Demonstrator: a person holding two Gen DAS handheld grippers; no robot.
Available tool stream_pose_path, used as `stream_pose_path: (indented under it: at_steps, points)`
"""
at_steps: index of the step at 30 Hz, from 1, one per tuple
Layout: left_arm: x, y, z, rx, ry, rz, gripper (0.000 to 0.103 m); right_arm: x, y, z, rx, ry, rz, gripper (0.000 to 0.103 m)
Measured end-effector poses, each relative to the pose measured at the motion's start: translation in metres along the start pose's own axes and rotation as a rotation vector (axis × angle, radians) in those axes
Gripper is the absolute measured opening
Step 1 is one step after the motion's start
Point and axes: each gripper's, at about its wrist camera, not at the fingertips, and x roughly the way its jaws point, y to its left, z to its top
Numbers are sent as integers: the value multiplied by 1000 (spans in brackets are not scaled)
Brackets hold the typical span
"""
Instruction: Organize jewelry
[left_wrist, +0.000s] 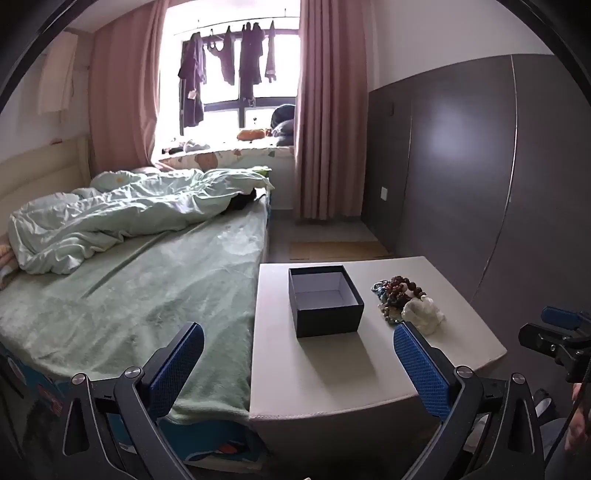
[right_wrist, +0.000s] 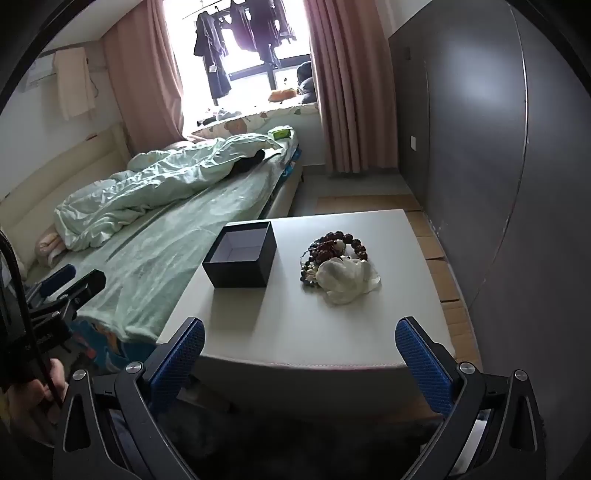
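Note:
A dark open box (left_wrist: 325, 301) (right_wrist: 242, 258) with a pale inside stands empty on the white table (left_wrist: 332, 373) (right_wrist: 295, 325). To its right lies a heap of jewelry (left_wrist: 397, 291) (right_wrist: 334, 249): dark red bead bracelets and smaller beads. A white crumpled pouch (left_wrist: 423, 310) (right_wrist: 347, 278) rests against the heap's near side. My left gripper (left_wrist: 299, 354) hangs open over the table's near left edge, short of the box. My right gripper (right_wrist: 301, 349) is open above the near edge, short of the heap. Nothing sits between either pair of blue pads.
A bed (left_wrist: 129, 288) (right_wrist: 155, 236) with a green sheet and rumpled quilt butts against the table's left side. A grey wardrobe wall (left_wrist: 480, 166) (right_wrist: 498, 147) runs along the right. Pink curtains (left_wrist: 328, 110) frame a window at the back. Cardboard lies on the floor (right_wrist: 443, 258).

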Motion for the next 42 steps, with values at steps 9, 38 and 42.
stream_pose_path:
  at_steps: [9,38,42]
  points:
    - [-8,7,-4,-49,-29,-23,103,-5,-1,-3,12,-6,-6,103]
    - [-18,5,-5,-33,-57,-34,103,-10,-5,-3,27,-16,0,103]
    - [-20,4,-4,-28,-59,-33,103,-11,-5,-3,26,-15,0,103]
